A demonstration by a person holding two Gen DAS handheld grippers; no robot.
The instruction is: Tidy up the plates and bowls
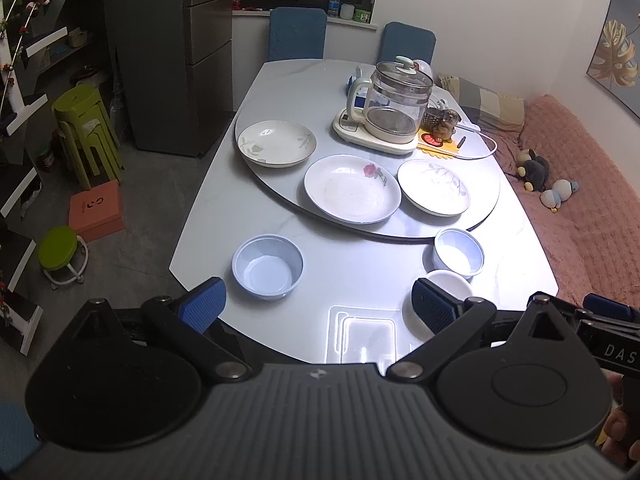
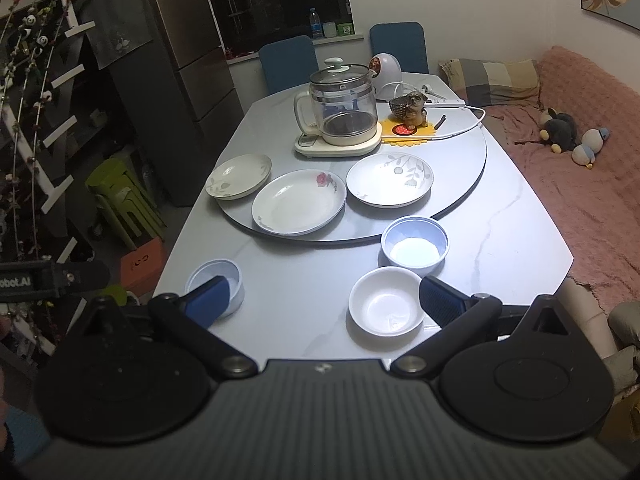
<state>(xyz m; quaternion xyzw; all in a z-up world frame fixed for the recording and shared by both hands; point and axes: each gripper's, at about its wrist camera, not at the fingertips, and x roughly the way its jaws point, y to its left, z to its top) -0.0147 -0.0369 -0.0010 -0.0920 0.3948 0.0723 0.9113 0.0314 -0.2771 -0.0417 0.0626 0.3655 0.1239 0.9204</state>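
Three plates lie on the grey turntable (image 1: 486,200): a leaf-patterned plate (image 1: 277,143) at left, a rose plate (image 1: 352,188) in the middle, a branch-patterned plate (image 1: 434,186) at right. Nearer the front edge sit a blue bowl (image 1: 267,266) on the left, a second blue bowl (image 1: 459,252) and a white bowl (image 1: 450,286) on the right. The right wrist view shows the same rose plate (image 2: 299,202), white bowl (image 2: 386,306) and blue bowls (image 2: 414,246) (image 2: 216,276). My left gripper (image 1: 319,304) is open above the front edge. My right gripper (image 2: 322,300) is open, holding nothing.
A glass kettle (image 1: 394,104) on its base, a dog figurine (image 1: 444,126) and a white cable (image 1: 486,140) occupy the back of the turntable. Two blue chairs (image 1: 296,34) stand behind the table. A pink sofa (image 1: 580,200) runs along the right; green stools (image 1: 86,128) stand at left.
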